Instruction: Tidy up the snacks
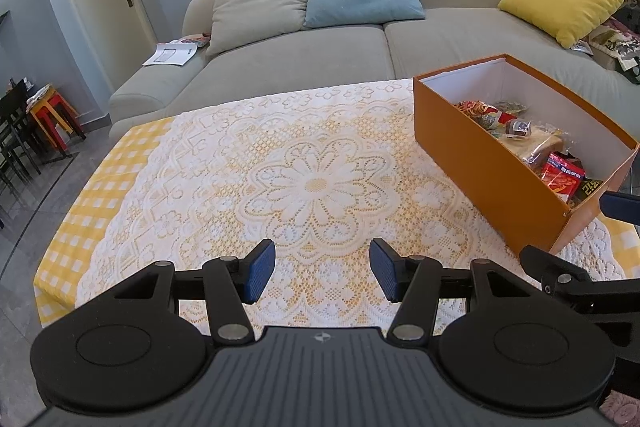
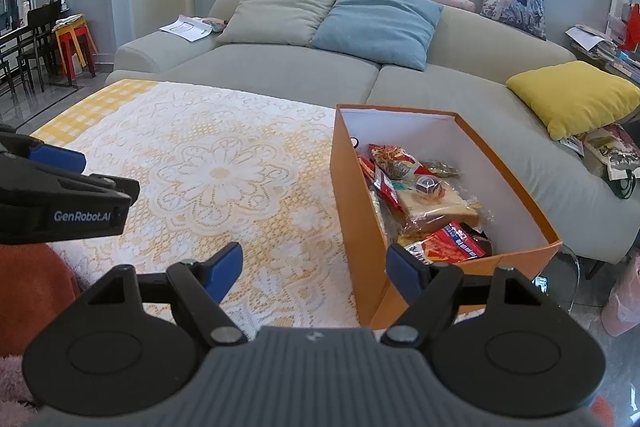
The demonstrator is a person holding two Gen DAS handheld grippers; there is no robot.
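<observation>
An orange cardboard box [image 1: 476, 163] [image 2: 352, 195] stands at the right end of the lace-covered table [image 1: 312, 183] [image 2: 208, 179]. Inside it lie several snack packs: a bagged bread slice [image 2: 436, 209], a red packet [image 1: 562, 175] [image 2: 452, 241] and other wrappers. My left gripper [image 1: 322, 269] hovers open over the cloth near the table's front edge, nothing between its blue pads. In the right wrist view my right gripper [image 2: 314, 271] is open too, straddling the box's near left corner without touching it. The left gripper also shows at that view's left edge.
A grey sofa [image 1: 304, 51] with grey, blue [image 2: 378, 25] and yellow [image 2: 576, 95] cushions runs behind the table. Papers lie on its left arm. Stools and dark chairs [image 2: 40, 39] stand far left. A pink bin [image 2: 620, 303] sits on the floor at right.
</observation>
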